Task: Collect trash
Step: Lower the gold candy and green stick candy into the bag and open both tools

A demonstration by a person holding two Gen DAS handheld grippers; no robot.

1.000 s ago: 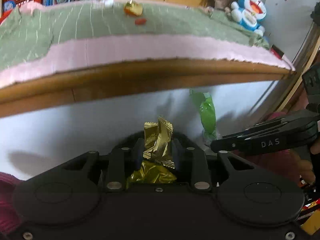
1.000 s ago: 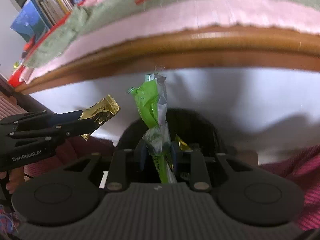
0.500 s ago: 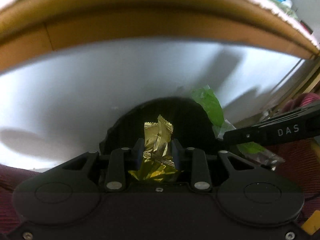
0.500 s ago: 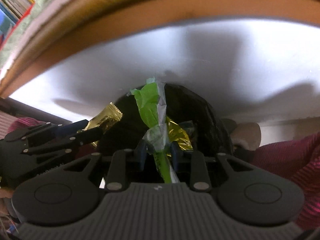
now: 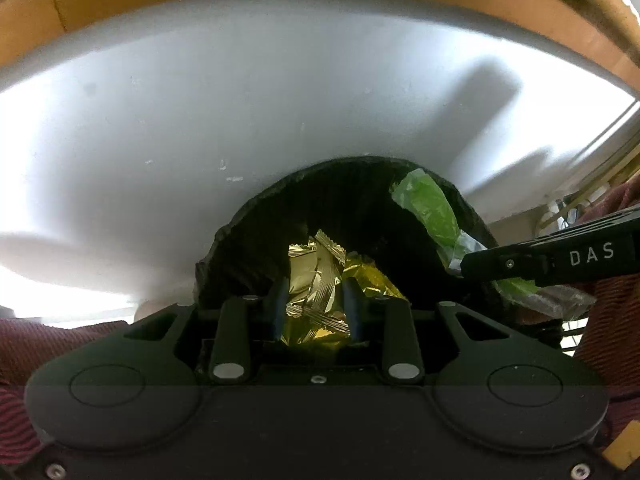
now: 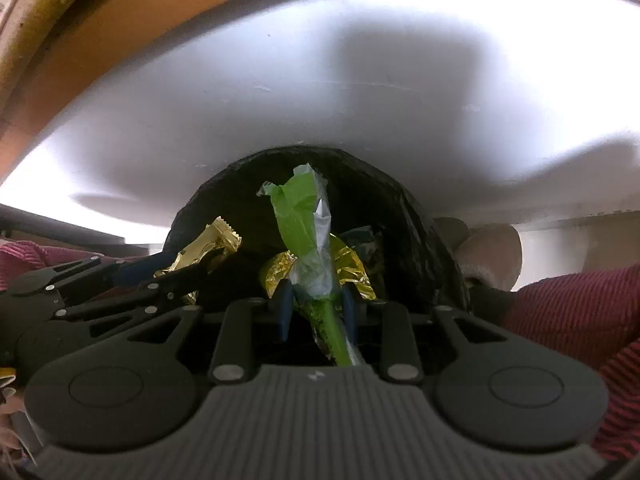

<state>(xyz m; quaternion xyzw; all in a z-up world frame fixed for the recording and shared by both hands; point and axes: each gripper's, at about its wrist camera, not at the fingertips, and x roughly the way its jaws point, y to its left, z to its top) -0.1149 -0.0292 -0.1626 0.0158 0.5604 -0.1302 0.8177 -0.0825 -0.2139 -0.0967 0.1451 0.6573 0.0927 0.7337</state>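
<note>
Gold wrapper (image 5: 316,280) sits pinched between the narrowly parted jaws of the left gripper (image 5: 316,300), its crimped end sticking out past the tips; the green wrapper (image 6: 308,240) is clamped the same way in the right gripper (image 6: 314,304) — both point down over the black-lined bin (image 5: 352,200), just beyond the jaws; another gold foil (image 6: 352,272) lies inside it.

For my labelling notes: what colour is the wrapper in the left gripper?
Shiny gold wrapper, seen best from the left wrist.
</note>
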